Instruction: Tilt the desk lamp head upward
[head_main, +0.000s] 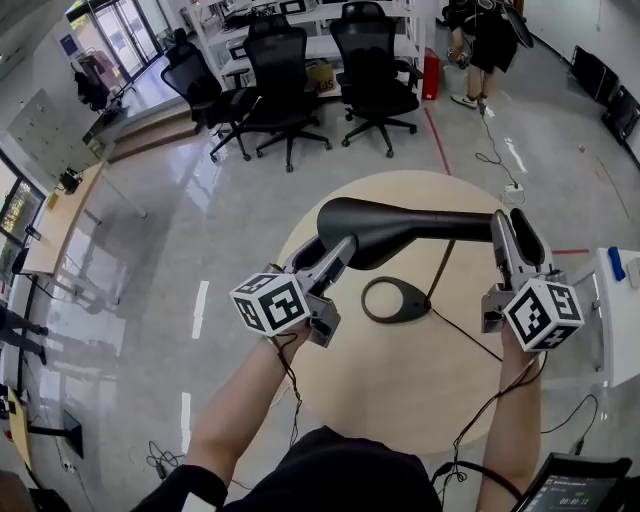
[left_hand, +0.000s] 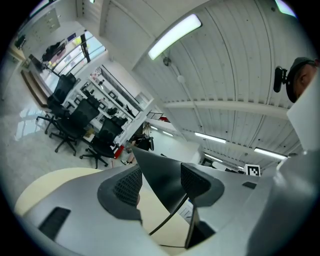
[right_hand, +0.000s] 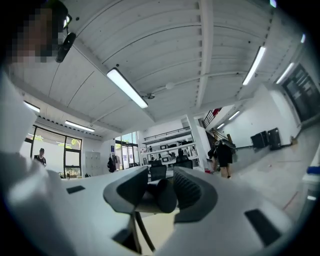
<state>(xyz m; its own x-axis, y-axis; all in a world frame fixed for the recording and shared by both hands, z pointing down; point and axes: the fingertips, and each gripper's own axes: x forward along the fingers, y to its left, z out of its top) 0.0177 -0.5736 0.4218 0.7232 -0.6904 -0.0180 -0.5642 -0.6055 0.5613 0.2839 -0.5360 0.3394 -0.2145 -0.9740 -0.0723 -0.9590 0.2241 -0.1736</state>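
A black desk lamp stands on the round wooden table (head_main: 400, 400), its ring-shaped base (head_main: 395, 300) flat on the top. The lamp head (head_main: 375, 225) and its arm (head_main: 455, 226) lie about level, high above the base. My left gripper (head_main: 337, 252) is shut on the near end of the lamp head. In the left gripper view the black head (left_hand: 157, 175) fills the gap between both pads. My right gripper (head_main: 512, 238) is shut on the far right end of the arm. In the right gripper view the round black arm (right_hand: 162, 196) sits pinched between the pads.
The lamp's cable (head_main: 470, 335) runs over the table toward the right. A white stand (head_main: 622, 300) is just right of the table, and a tablet (head_main: 580, 487) is at the lower right. Black office chairs (head_main: 290, 70) and a standing person (head_main: 487, 40) are at the back.
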